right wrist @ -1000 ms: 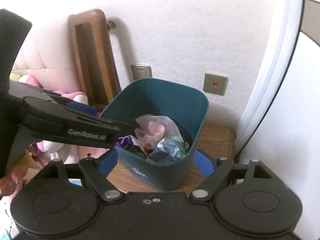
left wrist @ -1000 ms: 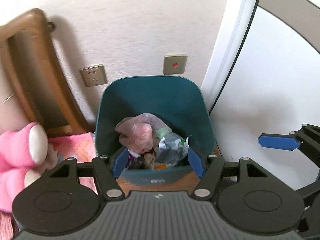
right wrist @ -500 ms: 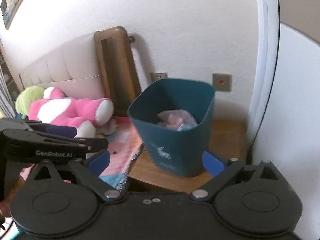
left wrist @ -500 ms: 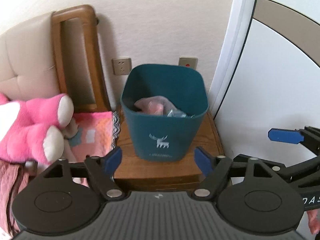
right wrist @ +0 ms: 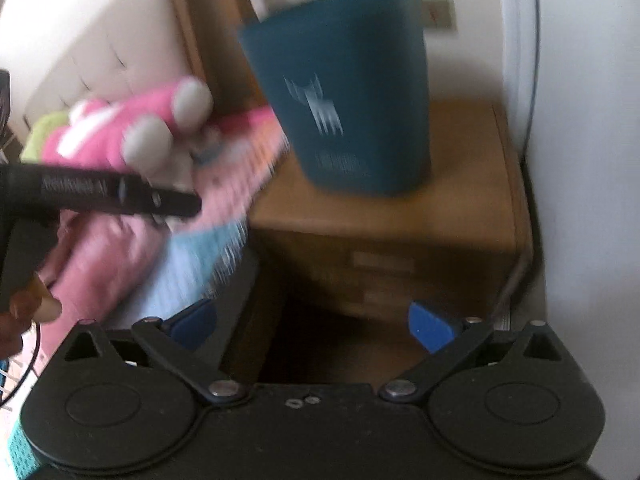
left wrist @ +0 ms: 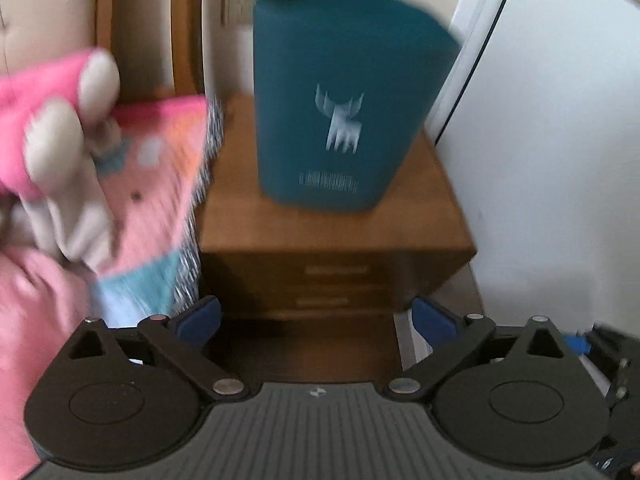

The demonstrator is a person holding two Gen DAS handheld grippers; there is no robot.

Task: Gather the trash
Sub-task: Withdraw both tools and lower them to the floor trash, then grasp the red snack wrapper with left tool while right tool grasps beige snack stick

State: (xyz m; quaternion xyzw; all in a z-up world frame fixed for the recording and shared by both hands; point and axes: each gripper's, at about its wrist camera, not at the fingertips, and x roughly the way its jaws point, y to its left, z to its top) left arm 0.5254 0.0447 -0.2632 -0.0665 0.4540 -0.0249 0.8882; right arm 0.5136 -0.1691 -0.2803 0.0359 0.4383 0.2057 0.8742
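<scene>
One teal trash bin (left wrist: 340,112) stands upright on one wooden bedside table (left wrist: 332,224), well ahead of the left gripper (left wrist: 316,316) and a little toward its right finger. The bin carries one pale deer mark (left wrist: 340,124) on its front wall, with a line of small print below that is too blurred to read. Its inside is hidden from both cameras.

The left gripper's two blue-padded fingers (left wrist: 200,318) are spreading wider at this moment, with nothing between them; past the gap lies the dark front of the table, where two pale drawer handles (left wrist: 334,270) show, one above the other. The right gripper (right wrist: 312,324) has its two fingers (right wrist: 432,326) spread wide apart, also with nothing between them. From its camera the bin (right wrist: 352,92) sits ahead on the table (right wrist: 400,208), apart from both fingertips.

Beyond the left finger of each gripper, one pink plush toy (left wrist: 48,120) with pale paws lies on a pink and blue blanket (left wrist: 152,200) that hangs beside the table's edge. In the right wrist view the left gripper's black body (right wrist: 100,194) crosses the left side, with part of the person's hand (right wrist: 28,308) under it. One wall plate (right wrist: 440,10) shows behind the bin. Both views are motion-blurred.
</scene>
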